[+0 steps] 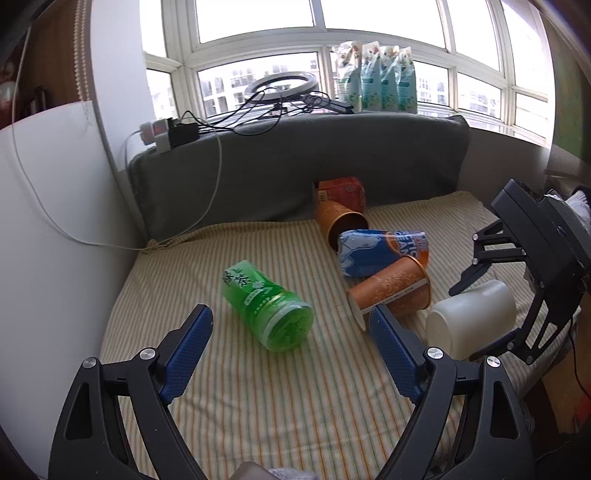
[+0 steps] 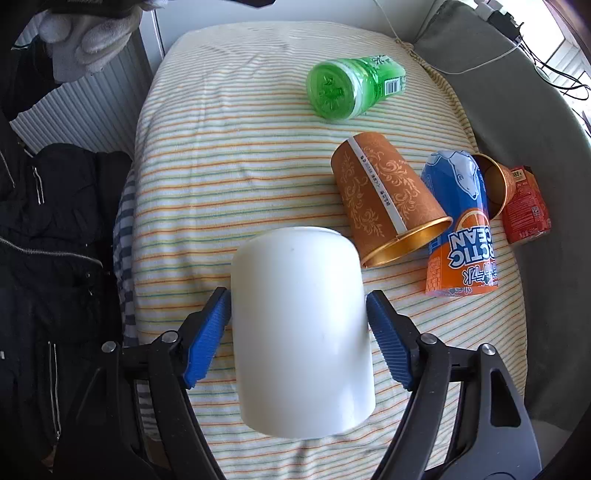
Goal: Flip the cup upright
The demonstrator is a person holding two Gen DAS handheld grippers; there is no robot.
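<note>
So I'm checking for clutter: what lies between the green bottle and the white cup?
Only bare striped cloth. The right wrist view shows nothing between the green bottle and the white cup; the orange paper cup lies off to the side.

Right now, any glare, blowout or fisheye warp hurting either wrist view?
Left wrist view: windows blown out, frames bow heavily, striped cloth evenly lit. Right wrist view: white cup near-overexposed, little surface detail; dark jacket crushed to black; edges vignetted.

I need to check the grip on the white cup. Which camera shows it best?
The right wrist view: the white cup fills the centre between the right tool's fingers. The left wrist view shows it small, at the right edge.
</note>
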